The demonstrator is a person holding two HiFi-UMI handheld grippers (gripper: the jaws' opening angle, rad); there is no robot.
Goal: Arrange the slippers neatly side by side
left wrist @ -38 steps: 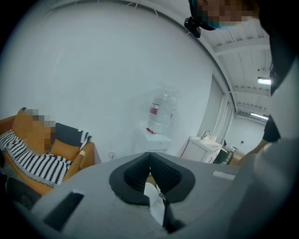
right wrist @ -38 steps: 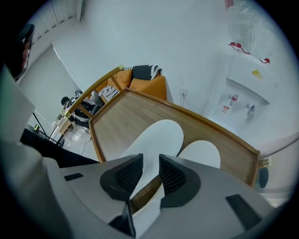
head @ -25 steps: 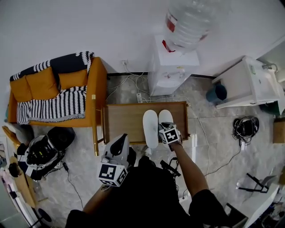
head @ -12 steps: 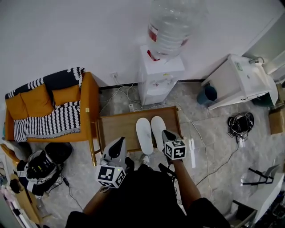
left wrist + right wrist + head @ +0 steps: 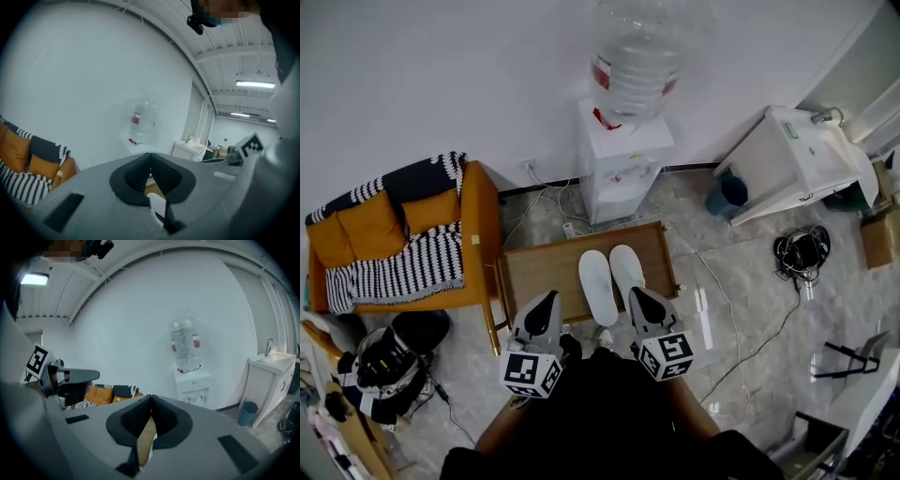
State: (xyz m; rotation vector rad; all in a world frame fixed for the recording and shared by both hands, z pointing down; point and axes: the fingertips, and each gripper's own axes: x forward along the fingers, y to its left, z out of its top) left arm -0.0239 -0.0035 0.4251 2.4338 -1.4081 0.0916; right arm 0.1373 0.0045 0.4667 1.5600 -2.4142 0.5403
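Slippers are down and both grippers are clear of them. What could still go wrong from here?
The left slipper ends right at the table's near edge. A bump from the right gripper, whose jaws just closed empty, could tip it off. The floor cable beside the person could snag a foot.

Just-closed empty tongs [image 5: 151, 398] before water dispenser [image 5: 192, 382]

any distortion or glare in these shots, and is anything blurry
Head view: even soft light, wide-angle bend, the water bottle at top looms large and slightly blurred. Left gripper view: dark rounded corners, ceiling light glares. Right gripper view: same dark corners, walls curve, bottle hazy.
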